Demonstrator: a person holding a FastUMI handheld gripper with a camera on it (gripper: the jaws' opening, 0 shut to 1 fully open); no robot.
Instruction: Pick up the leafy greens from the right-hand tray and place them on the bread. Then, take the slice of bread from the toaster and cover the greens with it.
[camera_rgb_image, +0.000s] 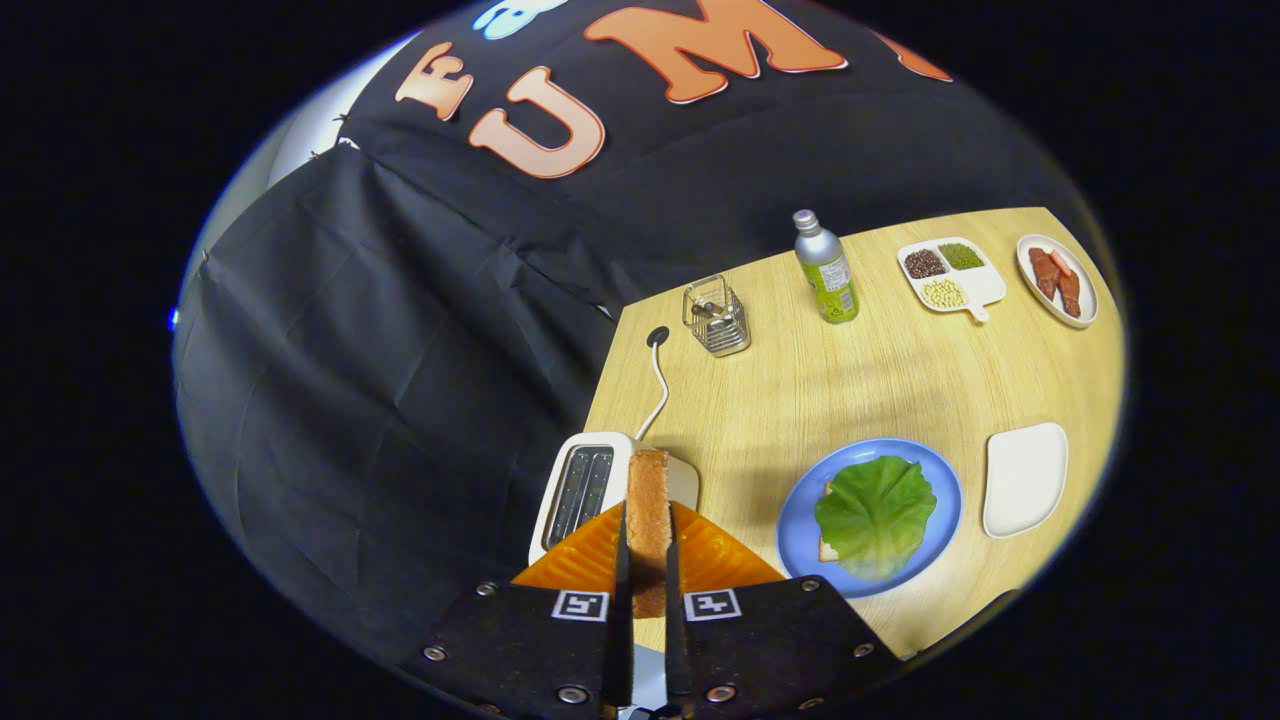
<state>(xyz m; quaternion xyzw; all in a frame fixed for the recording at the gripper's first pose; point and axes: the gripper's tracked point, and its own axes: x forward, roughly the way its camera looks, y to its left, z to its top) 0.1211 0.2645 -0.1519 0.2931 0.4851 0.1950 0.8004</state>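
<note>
Golden-brown bread slice (648, 520) stands on edge, pinched by the tool (646, 545).

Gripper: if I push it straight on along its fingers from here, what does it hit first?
The gripper is shut on the bread slice, and the toaster lies right beyond it. Going straight on, the slice would probably meet the toaster top first, though depth is hard to judge. The plate with greens sits off to the side.

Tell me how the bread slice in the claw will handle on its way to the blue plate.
The bread slice, pinched on edge in the claw above the toaster, stands straight, so it is probably toasted and fairly stiff. It looks light. Hard squeezing might crack or crumble it. Laid on the domed leafy greens, it may rock.
</note>
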